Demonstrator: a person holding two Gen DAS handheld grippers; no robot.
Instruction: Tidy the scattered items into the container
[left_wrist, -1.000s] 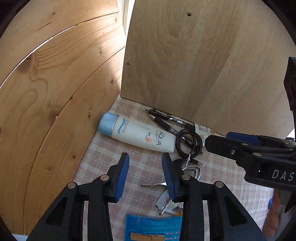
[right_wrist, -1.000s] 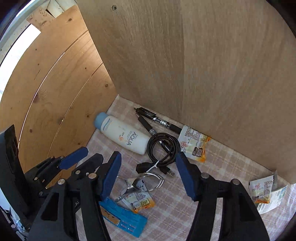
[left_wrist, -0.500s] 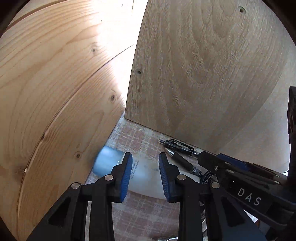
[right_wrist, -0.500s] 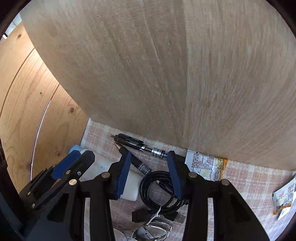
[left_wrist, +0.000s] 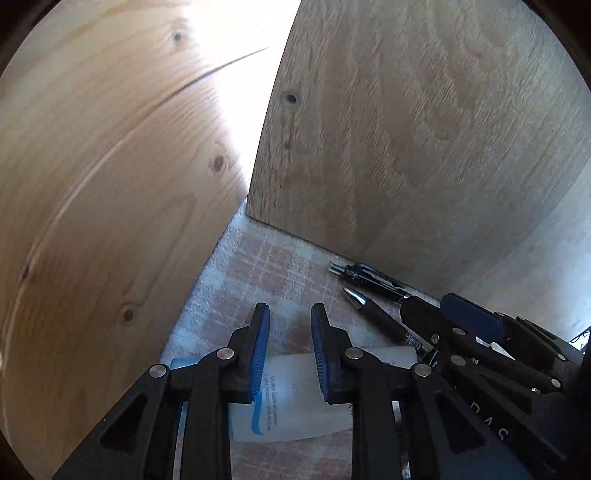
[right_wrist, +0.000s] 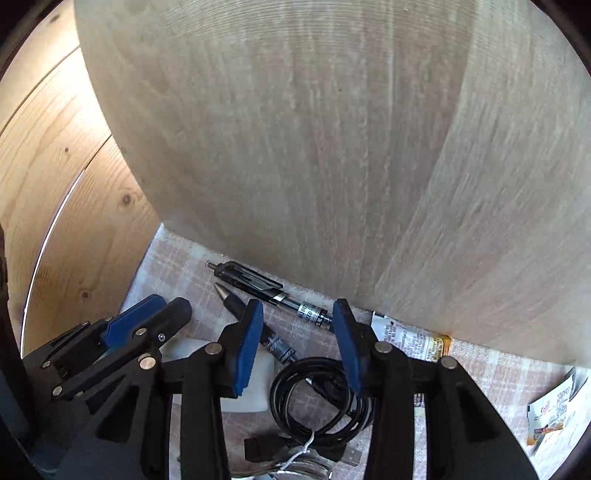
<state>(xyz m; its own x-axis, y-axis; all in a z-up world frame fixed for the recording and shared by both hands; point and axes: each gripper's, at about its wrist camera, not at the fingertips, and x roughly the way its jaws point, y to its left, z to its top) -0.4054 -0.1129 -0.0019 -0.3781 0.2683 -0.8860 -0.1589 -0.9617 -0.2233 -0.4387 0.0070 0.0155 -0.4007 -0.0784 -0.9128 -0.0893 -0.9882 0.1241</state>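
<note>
Straddling the white bottle (left_wrist: 295, 402) on the checked cloth (left_wrist: 266, 266), the left gripper (left_wrist: 290, 332) is held open like the right gripper (right_wrist: 298, 332) over the cable (right_wrist: 317, 398), which could be snagged; no container is seen.

Sunlit pine boards (left_wrist: 92, 192), oak panel (right_wrist: 295, 147), checked cloth (left_wrist: 266, 266).

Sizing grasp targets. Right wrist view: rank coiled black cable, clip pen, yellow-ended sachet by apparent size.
1. coiled black cable, largest, though nearest the camera.
2. clip pen.
3. yellow-ended sachet, partly hidden by a finger, so unsure against the pen.
</note>
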